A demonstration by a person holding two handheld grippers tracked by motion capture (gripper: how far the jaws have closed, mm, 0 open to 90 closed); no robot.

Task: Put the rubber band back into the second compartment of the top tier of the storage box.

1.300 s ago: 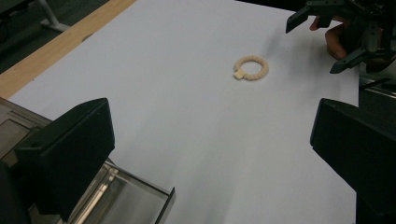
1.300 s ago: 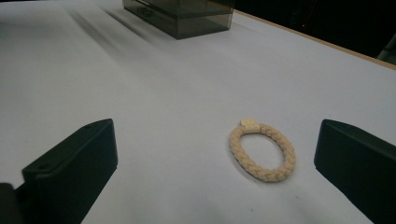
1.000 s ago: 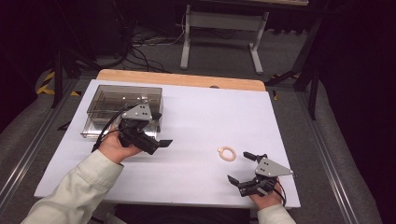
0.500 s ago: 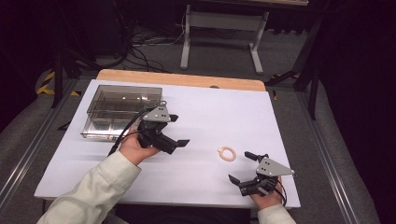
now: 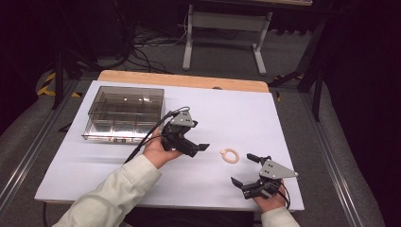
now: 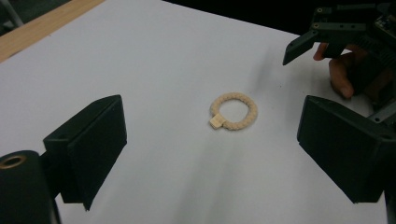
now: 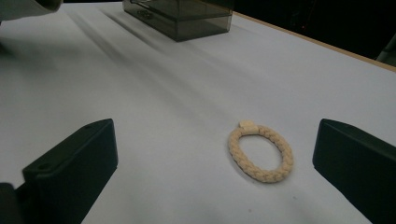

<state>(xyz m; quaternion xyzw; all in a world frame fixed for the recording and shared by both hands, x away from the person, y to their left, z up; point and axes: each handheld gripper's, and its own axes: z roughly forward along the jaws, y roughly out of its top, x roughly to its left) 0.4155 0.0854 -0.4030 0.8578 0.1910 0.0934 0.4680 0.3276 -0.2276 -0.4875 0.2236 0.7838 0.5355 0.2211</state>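
**Sam:** High view first, going from the left. What is that dark thing?

**Mia:** A see-through box (image 5: 124, 113) with little rooms inside. It sits at the far left of the white table (image 5: 85, 175), away from the hands, so there is space to work.

**Sam:** And next to it?

**Mia:** The left claw (image 5: 201, 147). It points at the ring (image 5: 230, 155), with nothing in it. Its jaws stand wide apart, though they have just been closing a little. In the left gripper view the ring (image 6: 233, 111) lies flat on the table ahead of the jaws and between them, but not touched. I think it is lined up like that to grab the ring.

**Sam:** What about the right claw (image 5: 245, 171)?

**Mia:** It rests at the near right edge of the table, wide open too, holding nothing. The ring is just in front of it. It looks like it is waiting.

**Sam:** What changed?

**Mia:** A second ago the left claw was over by the box. Now it is near the ring. The ring, the box and the right claw stayed put.
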